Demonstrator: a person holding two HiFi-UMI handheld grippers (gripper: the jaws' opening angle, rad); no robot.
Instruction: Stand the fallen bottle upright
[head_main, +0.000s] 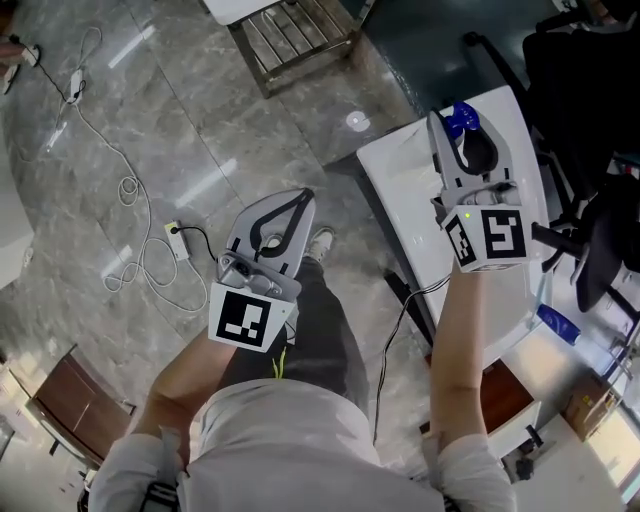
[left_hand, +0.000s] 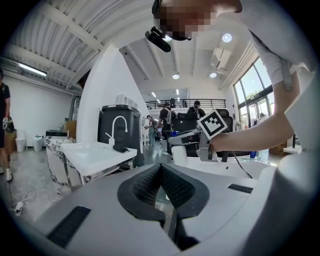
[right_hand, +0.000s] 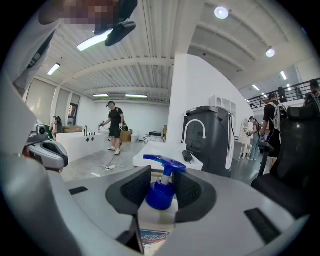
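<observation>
Two grippers show: the left gripper, fingers together on nothing, hangs over the floor; the right gripper has fingers clamped on the neck of the bottle, cap up, above the worktop. Righting looks nearly done; next, seat its base flat, then release.

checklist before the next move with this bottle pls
1. Grip: ok. The right gripper has its pads on the blue collar of the bottle.
2. Bottle upright: ok, it seems. The pump is on top in the right gripper view.
3. Base down on the table: cannot tell, the base is hidden under the gripper.
4. Gripper over the table: ok in the head view.
5. Left gripper out of the way: ok. It is shut, empty and off to the side.
</observation>
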